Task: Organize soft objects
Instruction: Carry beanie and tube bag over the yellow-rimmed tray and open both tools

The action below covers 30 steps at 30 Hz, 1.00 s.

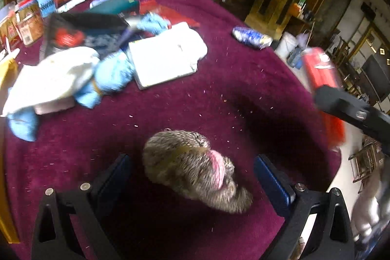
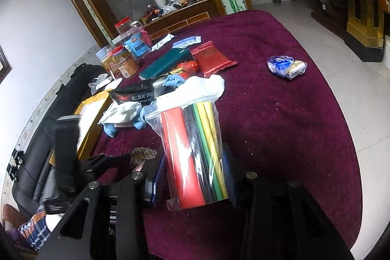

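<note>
A speckled grey-brown knitted piece [image 1: 187, 165] with a pink band lies on the maroon tablecloth [image 1: 219, 94]. My left gripper [image 1: 195, 176] hangs over it, open, with a blue pad on each side and neither pad touching it. My right gripper [image 2: 192, 174] is shut on a clear zip bag [image 2: 195, 145] of red, black, green and yellow tubes, held off the cloth. In the left wrist view that bag [image 1: 321, 67] shows as a red blur at the right edge, above a black finger [image 1: 341, 106] of the right gripper. The knitted piece [image 2: 142, 155] also peeks out left of the bag.
Blue cloths [image 1: 112, 74], a white cloth [image 1: 56, 79] and a white notebook [image 1: 160, 60] are piled at the table's far left. A blue-and-white packet [image 2: 286, 66] lies alone near the right edge. Jars [image 2: 126, 60], a teal box [image 2: 165, 62] and a red pouch [image 2: 212, 59] stand behind.
</note>
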Each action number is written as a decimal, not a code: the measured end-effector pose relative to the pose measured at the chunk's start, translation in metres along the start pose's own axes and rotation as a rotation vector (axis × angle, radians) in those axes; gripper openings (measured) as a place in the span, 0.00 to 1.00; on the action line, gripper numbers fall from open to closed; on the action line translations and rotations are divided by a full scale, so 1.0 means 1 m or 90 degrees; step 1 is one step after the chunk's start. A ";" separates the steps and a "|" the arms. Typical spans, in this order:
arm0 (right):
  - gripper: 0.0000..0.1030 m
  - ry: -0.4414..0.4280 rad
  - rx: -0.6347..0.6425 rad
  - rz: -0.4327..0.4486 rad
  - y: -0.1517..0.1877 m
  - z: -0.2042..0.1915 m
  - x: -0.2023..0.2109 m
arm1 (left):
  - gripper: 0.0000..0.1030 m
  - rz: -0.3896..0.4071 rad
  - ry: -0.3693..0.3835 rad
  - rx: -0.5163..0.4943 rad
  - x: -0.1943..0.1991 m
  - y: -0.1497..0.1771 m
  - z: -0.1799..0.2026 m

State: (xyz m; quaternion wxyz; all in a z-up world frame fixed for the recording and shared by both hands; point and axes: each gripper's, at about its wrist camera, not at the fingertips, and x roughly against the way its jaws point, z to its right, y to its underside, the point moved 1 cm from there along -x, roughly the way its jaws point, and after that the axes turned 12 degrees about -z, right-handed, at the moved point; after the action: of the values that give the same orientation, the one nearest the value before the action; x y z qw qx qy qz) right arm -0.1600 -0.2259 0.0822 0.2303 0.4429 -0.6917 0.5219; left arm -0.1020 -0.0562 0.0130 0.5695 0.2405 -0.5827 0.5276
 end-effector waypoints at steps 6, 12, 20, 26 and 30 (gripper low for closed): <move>0.39 -0.001 0.011 -0.006 0.004 -0.010 -0.003 | 0.67 0.013 -0.014 0.001 0.003 0.006 -0.003; 0.39 -0.012 0.045 -0.019 0.002 -0.038 -0.011 | 0.67 0.047 0.079 0.071 0.043 0.022 -0.046; 0.39 -0.059 0.140 -0.049 -0.018 -0.119 -0.037 | 0.67 0.142 0.054 0.149 0.132 0.053 -0.134; 0.39 -0.137 0.174 -0.100 -0.046 -0.196 -0.081 | 0.67 0.186 -0.039 0.237 0.165 0.066 -0.222; 0.39 -0.170 0.181 -0.134 -0.068 -0.242 -0.120 | 0.67 0.193 -0.071 0.282 0.169 0.053 -0.278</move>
State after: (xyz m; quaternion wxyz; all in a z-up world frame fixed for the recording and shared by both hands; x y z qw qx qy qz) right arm -0.0768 0.0385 0.1081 0.1252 0.6056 -0.5856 0.5241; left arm -0.0752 0.2622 0.0926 0.3843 0.2980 -0.5130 0.7073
